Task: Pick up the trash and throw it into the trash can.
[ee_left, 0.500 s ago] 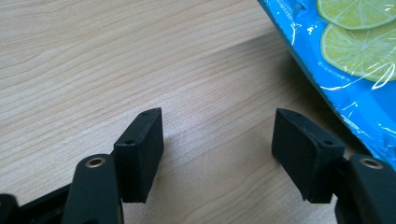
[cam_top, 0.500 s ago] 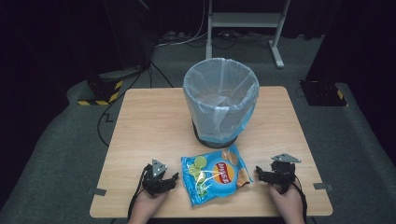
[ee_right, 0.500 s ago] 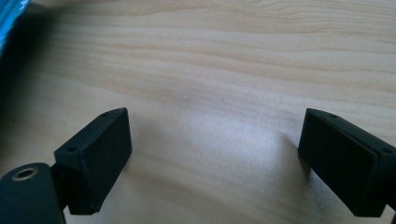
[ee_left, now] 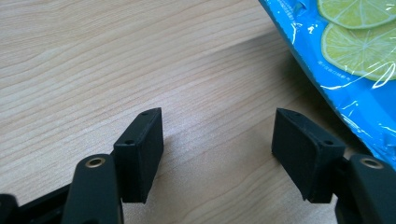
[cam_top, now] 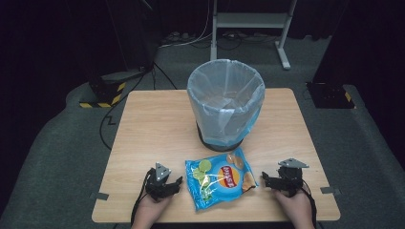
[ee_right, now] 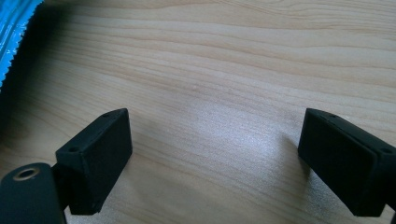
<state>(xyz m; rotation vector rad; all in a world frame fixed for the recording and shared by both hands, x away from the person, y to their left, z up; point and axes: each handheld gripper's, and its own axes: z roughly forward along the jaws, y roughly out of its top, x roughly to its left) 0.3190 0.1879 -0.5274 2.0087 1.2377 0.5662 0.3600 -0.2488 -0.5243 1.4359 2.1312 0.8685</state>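
A blue chip bag (cam_top: 218,179) printed with lime slices lies flat near the table's front edge, between both hands. My left gripper (cam_top: 177,182) rests on the wood just left of the bag, open, with bare tabletop between its fingers (ee_left: 140,154); the bag's edge (ee_left: 355,65) lies to the right of its right jaw. Open too, my right gripper (cam_top: 263,180) sits on the table right of the bag, nothing between its fingers (ee_right: 95,158). A corner of the bag (ee_right: 14,28) shows at the upper left of the right gripper view.
A bin lined with a pale blue bag (cam_top: 225,102) stands upright behind the chip bag, at the middle of the wooden table (cam_top: 153,129). Dark floor, cables and a metal stand's feet (cam_top: 282,52) lie beyond the far edge.
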